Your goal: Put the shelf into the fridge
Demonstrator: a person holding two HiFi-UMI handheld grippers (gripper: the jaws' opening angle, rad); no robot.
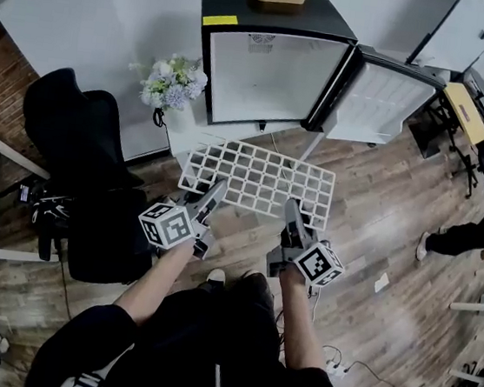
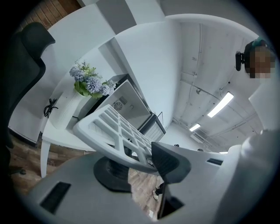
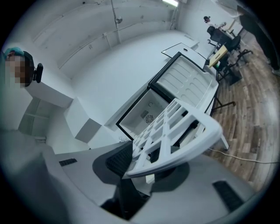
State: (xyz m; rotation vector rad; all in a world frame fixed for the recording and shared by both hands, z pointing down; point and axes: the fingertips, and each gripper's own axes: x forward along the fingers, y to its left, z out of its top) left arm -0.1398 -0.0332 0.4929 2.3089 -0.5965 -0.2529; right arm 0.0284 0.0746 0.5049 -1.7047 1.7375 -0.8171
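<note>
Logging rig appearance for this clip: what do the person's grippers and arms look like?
Both the left gripper and right gripper are grey two-jaw tools with dark ribbed pads; each carries a white cube with black square markers. The sleeves are black.

Probably an office: swivel chair [image 1: 78, 137], desks [image 1: 467, 113], strip lights [image 2: 221, 104].

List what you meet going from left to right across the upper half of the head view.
In order: black chair → flowers → fridge → fridge door, standing open → desk with a yellow top.
</note>
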